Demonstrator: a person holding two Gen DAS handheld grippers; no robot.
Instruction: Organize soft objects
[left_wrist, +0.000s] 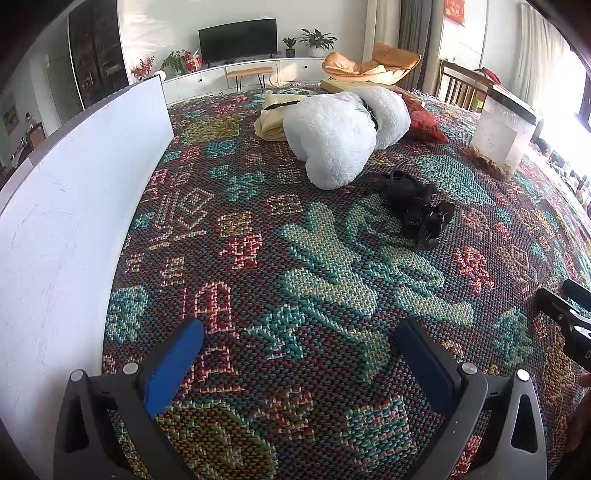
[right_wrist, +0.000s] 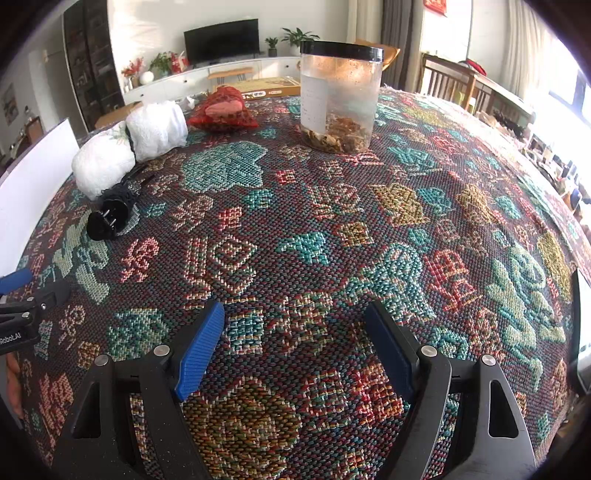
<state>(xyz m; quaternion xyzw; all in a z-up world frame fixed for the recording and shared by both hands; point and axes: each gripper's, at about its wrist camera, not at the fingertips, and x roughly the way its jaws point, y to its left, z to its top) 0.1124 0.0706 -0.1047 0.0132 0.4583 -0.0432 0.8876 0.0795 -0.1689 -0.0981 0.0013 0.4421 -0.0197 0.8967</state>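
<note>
A white fluffy bundle (left_wrist: 343, 136) (right_wrist: 125, 147), cinched by a black band, lies at the far middle of the patterned woven cloth (left_wrist: 295, 258). Just in front of it lies a black tangled object with a plug (left_wrist: 413, 206) (right_wrist: 110, 214). A red pouch (left_wrist: 423, 120) (right_wrist: 223, 110) and a pale yellow folded cloth (left_wrist: 271, 118) lie behind the bundle. My left gripper (left_wrist: 301, 332) hovers open over bare cloth, well short of them. My right gripper (right_wrist: 295, 321) also stands open over bare cloth, with nothing between its blue pads.
A clear jar with a black lid (right_wrist: 340, 96) (left_wrist: 502, 133), holding dried bits, stands at the far right. A white board (left_wrist: 74, 221) walls the left edge. A flat yellow box (right_wrist: 266, 88) lies at the far edge. Chairs and a TV cabinet stand beyond.
</note>
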